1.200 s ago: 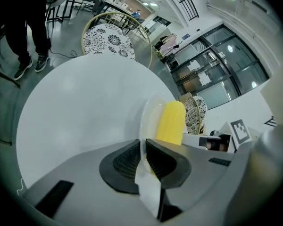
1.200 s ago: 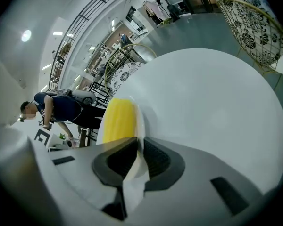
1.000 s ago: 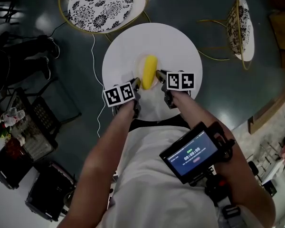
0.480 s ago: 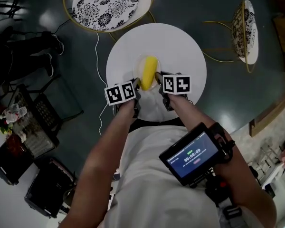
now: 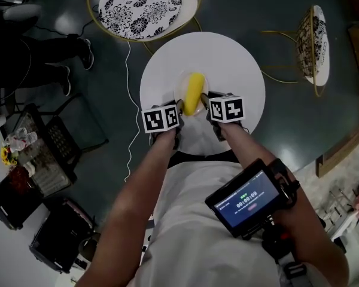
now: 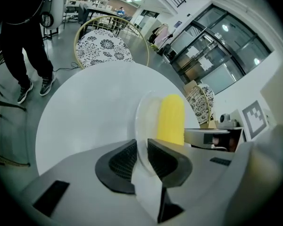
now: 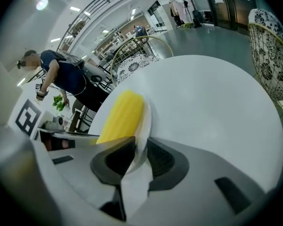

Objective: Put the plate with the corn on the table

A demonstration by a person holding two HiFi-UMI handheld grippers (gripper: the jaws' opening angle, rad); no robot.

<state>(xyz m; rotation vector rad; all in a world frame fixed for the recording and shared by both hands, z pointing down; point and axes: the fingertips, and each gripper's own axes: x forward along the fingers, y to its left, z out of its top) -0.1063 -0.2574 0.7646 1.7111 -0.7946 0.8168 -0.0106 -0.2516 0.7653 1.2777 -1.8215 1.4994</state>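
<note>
**Plate with corn: rim grip from both sides, over the counter**

Left gripper (image 6: 142,157): jaws pinching the plate (image 6: 144,114) at its left rim.
Plate looks thin, stiff and smooth. Judged light, slippery at the edge, and likely to tip if one side loosens.
Corn (image 6: 171,119) lies loose along the middle and may roll, so keep the plate level.
Right gripper (image 7: 137,155): jaws pinching the opposite rim.
Plate is over the middle of the round white counter (image 5: 239,64). Contact with the counter can't be told.
</note>
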